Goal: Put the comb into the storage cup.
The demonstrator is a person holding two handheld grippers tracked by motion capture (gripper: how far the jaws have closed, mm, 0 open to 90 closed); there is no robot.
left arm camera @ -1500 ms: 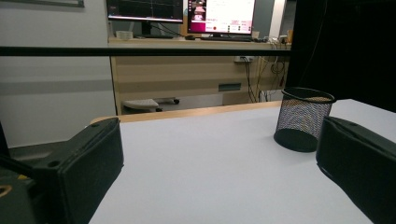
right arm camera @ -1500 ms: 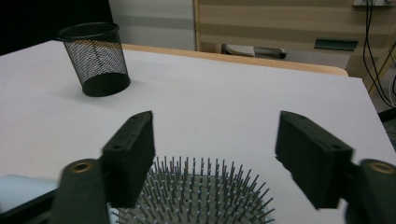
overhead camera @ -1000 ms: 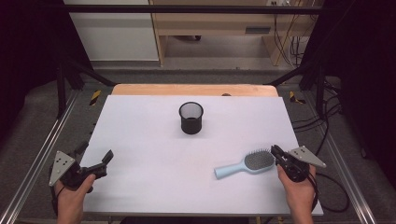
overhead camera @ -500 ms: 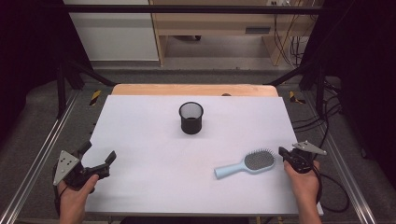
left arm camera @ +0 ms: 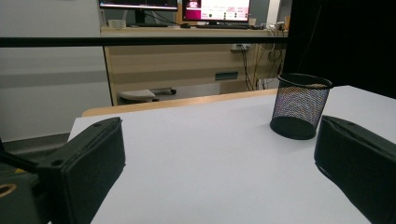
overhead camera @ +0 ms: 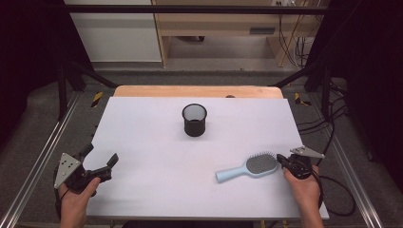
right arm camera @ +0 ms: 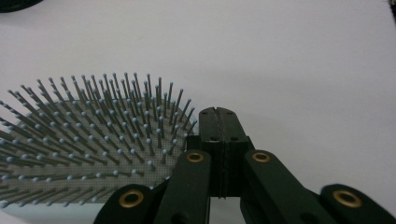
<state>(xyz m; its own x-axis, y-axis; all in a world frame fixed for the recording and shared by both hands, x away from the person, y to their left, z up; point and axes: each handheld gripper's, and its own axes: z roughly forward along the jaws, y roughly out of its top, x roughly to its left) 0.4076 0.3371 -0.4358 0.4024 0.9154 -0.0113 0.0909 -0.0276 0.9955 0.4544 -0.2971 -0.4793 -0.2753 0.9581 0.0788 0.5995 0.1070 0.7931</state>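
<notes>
I see black round wire-mesh cup [overhead camera: 195,119] mid-desk [overhead camera: 157,142]. Pale-blue oval paddle brush [overhead camera: 248,167], bristles up, lies front-right. Right hand-held gripper [overhead camera: 281,159] closed beside its head; left hand-held gripper [overhead camera: 100,159] wide.

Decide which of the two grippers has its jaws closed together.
The right gripper, beside the hairbrush head: its jaws meet with nothing between them. The left gripper has its jaws spread wide apart.

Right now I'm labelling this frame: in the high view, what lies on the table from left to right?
Left gripper → black mesh cup → light blue hairbrush → right gripper.
</notes>
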